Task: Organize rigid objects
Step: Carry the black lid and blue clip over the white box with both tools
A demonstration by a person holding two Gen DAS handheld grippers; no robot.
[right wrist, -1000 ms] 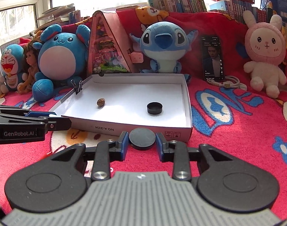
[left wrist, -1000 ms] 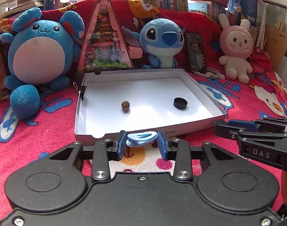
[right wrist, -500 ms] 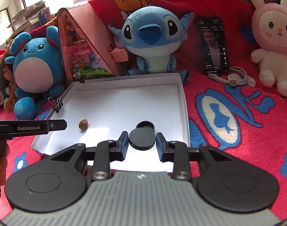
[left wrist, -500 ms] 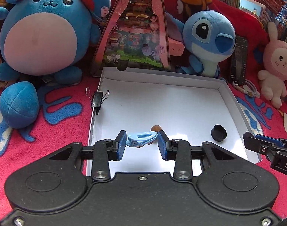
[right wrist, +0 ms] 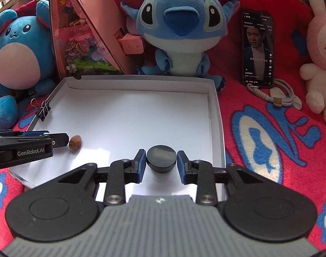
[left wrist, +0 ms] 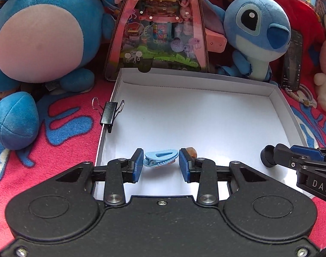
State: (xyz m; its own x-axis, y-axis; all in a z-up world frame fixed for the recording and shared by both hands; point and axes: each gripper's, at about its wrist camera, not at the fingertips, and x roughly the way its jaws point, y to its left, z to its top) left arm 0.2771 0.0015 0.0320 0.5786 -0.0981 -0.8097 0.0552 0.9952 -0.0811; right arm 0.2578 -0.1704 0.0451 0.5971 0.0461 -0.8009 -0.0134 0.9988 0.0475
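Note:
A shallow white cardboard tray [left wrist: 278, 98] [right wrist: 216, 115] lies on the red blanket. My left gripper [left wrist: 161, 160] is over the tray's near left part, its jaws parted slightly around a light blue hair clip [left wrist: 160, 157] that sits between the pads. A small brown nut [left wrist: 192, 151] [right wrist: 74, 142] lies just beyond the right finger. My right gripper [right wrist: 162, 160] is over the tray's near right part, jaws parted around a black round disc [right wrist: 162, 156] stacked on a second black disc. The right gripper's tip with the disc shows in the left wrist view [left wrist: 268, 156].
A black binder clip [left wrist: 109, 115] [right wrist: 43, 108] grips the tray's left wall. Plush toys, a pink triangular toy box [left wrist: 160, 27], a phone [right wrist: 257, 47] and a coiled cable [right wrist: 278, 98] stand around the tray's far side on the blanket.
Both grippers moved forward and down over the tray. Their jaws opened a little, so the blue clip and the black disc now sit loose between the pads.

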